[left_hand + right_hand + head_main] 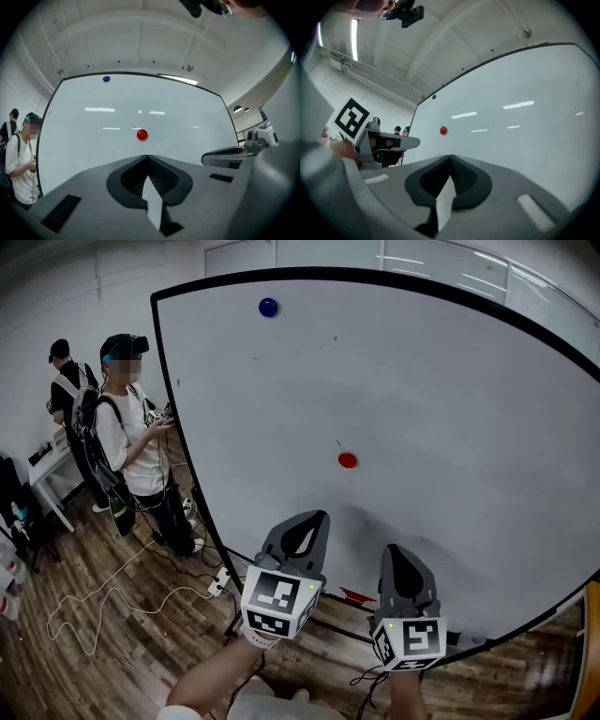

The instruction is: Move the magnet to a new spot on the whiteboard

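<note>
A red round magnet (348, 460) sticks near the middle of the big whiteboard (450, 371). It also shows in the left gripper view (142, 135) and, smaller, in the right gripper view (443, 131). A blue magnet (268, 307) sits near the board's top left corner. My left gripper (317, 517) is below the red magnet and short of the board, shut with nothing between its jaws (147, 156). My right gripper (392, 551) hangs beside it to the right, also shut and empty (450, 156). Neither touches the magnet.
Two people (131, 427) stand to the left of the board near a white table (47, 474). Cables (103, 601) and a power strip (221, 583) lie on the wooden floor. A red marker (356, 595) rests on the board's bottom ledge.
</note>
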Demonstrator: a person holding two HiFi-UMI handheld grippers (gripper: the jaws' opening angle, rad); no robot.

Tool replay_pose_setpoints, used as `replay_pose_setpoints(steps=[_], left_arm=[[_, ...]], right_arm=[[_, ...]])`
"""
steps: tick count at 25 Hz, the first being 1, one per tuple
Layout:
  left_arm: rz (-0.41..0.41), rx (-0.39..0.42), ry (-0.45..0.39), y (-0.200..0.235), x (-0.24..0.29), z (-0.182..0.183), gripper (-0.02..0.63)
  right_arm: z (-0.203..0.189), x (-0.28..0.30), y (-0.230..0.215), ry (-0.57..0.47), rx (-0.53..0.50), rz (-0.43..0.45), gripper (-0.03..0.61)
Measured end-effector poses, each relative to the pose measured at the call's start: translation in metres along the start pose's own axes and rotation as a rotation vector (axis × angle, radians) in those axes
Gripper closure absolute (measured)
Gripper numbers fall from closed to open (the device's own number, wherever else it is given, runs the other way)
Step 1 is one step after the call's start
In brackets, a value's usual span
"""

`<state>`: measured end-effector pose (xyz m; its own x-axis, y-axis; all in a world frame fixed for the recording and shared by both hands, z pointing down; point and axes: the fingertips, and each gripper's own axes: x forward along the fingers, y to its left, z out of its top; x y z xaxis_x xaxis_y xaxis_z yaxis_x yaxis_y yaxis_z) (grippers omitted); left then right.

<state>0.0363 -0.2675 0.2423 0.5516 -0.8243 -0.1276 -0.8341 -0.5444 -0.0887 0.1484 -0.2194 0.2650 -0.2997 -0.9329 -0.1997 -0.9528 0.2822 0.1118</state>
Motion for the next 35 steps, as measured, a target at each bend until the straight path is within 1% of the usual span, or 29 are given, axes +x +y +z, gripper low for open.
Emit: replay_pose_setpoints(steps=[5, 8, 12, 16, 20, 23, 26, 30, 35], left_arm=[[-0.008, -0.012, -0.01, -0.002, -0.028, -0.003, 0.607], [0.004, -0.035, 0.013, 0.001, -0.04, -0.018, 0.607], [0.03, -0.069, 0.059, 0.01, -0.05, -0.047, 0.607], [0.043, -0.075, 0.067, 0.015, -0.06, -0.057, 0.607], [0.052, -0.113, 0.08, 0.02, -0.069, -0.074, 0.607], [0.049, -0.105, 0.09, 0.02, -0.073, -0.079, 0.607], [0.05, -0.118, 0.097, 0.02, -0.077, -0.087, 0.607], [0.046, -0.119, 0.105, 0.019, -0.079, -0.095, 0.607], [0.04, -0.114, 0.077, 0.022, -0.077, -0.083, 0.607]], right_arm=[[0.001, -0.008, 0.008, -0.004, -0.027, 0.017, 0.569], [-0.001, -0.011, 0.012, -0.008, -0.026, 0.028, 0.569], [-0.014, -0.016, 0.018, 0.013, -0.015, 0.04, 0.569], [-0.029, -0.024, 0.024, 0.039, 0.001, 0.049, 0.569], [-0.042, -0.032, 0.028, 0.067, 0.022, 0.043, 0.569], [-0.047, -0.038, 0.029, 0.073, 0.025, 0.033, 0.569], [-0.052, -0.042, 0.028, 0.077, 0.029, 0.026, 0.569], [-0.059, -0.043, 0.032, 0.09, 0.037, 0.04, 0.569], [-0.052, -0.036, 0.035, 0.08, 0.029, 0.047, 0.569]])
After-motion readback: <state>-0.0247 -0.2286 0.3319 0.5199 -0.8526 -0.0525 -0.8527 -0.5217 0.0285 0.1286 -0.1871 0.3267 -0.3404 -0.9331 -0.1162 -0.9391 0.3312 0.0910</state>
